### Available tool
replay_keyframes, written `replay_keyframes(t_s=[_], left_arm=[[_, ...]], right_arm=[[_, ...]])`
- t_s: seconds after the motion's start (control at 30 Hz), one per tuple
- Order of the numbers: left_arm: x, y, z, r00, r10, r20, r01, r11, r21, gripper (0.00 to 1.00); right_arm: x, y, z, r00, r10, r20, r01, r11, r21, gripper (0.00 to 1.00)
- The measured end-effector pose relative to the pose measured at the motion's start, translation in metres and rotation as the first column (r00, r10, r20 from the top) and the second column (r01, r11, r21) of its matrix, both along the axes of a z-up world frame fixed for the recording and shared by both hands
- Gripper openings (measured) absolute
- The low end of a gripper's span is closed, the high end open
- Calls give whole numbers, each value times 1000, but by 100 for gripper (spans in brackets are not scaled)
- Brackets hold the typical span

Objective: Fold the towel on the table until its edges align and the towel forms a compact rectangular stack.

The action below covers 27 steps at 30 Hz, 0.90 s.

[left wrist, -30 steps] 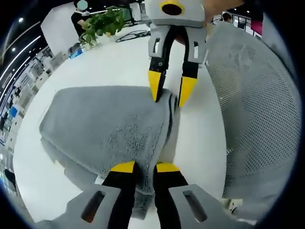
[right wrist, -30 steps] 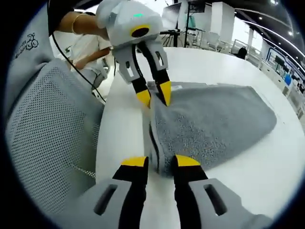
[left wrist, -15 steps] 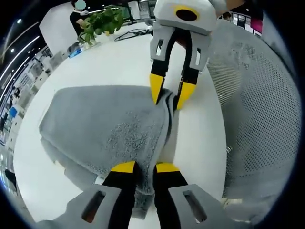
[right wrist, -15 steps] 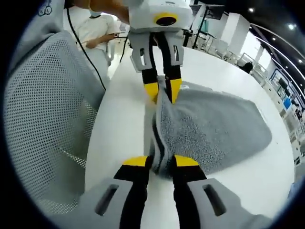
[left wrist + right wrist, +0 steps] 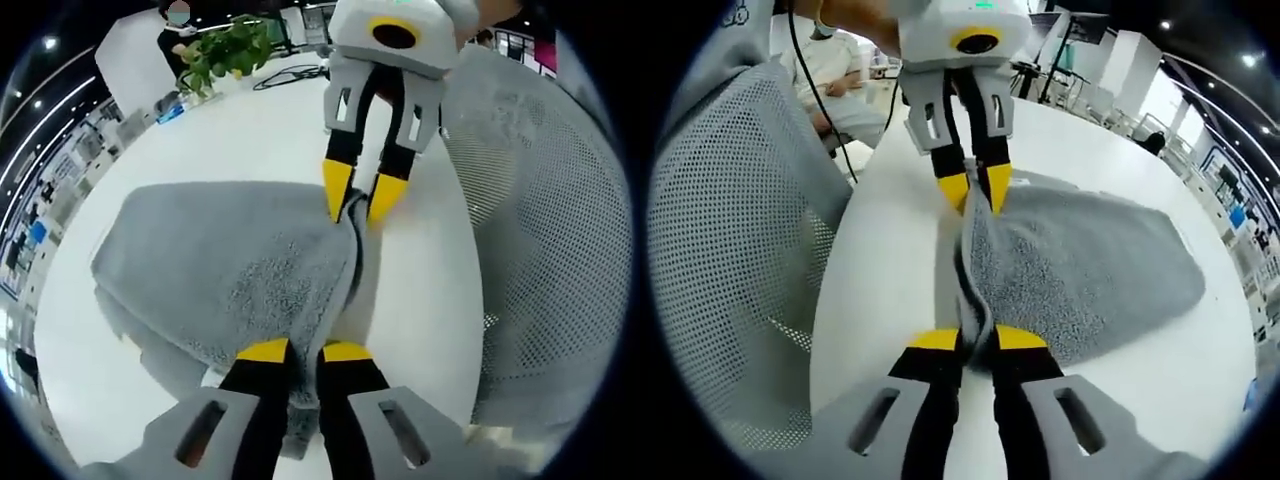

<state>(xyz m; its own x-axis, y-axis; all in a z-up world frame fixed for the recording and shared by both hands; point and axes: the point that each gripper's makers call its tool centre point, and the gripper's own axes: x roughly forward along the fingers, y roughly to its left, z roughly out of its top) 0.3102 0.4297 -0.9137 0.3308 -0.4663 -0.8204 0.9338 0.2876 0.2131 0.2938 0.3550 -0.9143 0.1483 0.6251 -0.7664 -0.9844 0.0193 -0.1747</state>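
A grey towel (image 5: 230, 270) lies on the white table (image 5: 250, 130), folded over so that a doubled edge runs along the table's near edge, just beside a grey mesh chair back (image 5: 540, 250). In the left gripper view, the left gripper (image 5: 293, 352) has its yellow-tipped jaws pressed together on the thick folded edge at one end of that side, and the towel spreads away across the table from there. At the far end of the same edge, the right gripper (image 5: 358, 196) comes down from above with its jaws pinched onto the towel's corner. The right gripper view shows the same hold from the opposite end: the right gripper (image 5: 977, 340) is clamped on the raised fold, which stands up as a ridge between the two grippers, while the left gripper (image 5: 975, 188) grips the far corner. The rest of the towel (image 5: 1080, 270) lies flat toward the middle of the table (image 5: 890, 260). A green potted plant (image 5: 225, 50) stands near the table's far edge, and a person (image 5: 840, 85) in white sits beyond the chair back (image 5: 730, 230).
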Motion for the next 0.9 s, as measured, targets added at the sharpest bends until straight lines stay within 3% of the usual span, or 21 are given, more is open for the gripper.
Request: replay_keyframes(t_s=[0.1,0.2,0.43,0.53,0.67,0.73,0.9], left_arm=[[0,0,1,1000,3,-3,-3,1000,0,8],[2,0,2,998,46,-37,-47,998,-47,8],[-5,-5,3,996,48,-69,-52,996,-69,8],[-10,-7,5,995,51,-87,-58,995,-85,8],[-19,-11,9,994,27,-103,-36,995,-88,7],[-28,-13,11,989,-3,-145,-10,996,-87,7],[-38,-15,18,984,-46,-173,32,996,-84,7]], right_arm=[[1,-1,2,998,-36,-57,37,999,2,7],[1,-2,3,995,-53,-85,54,998,16,6],[-9,-6,5,995,-48,-85,49,999,3,6],[-14,-10,10,991,-48,-127,49,999,2,6],[-22,-14,15,983,-47,-175,49,999,8,6],[-28,-16,18,980,-37,-195,39,999,8,6],[-38,-19,29,983,-24,-184,29,999,27,6]])
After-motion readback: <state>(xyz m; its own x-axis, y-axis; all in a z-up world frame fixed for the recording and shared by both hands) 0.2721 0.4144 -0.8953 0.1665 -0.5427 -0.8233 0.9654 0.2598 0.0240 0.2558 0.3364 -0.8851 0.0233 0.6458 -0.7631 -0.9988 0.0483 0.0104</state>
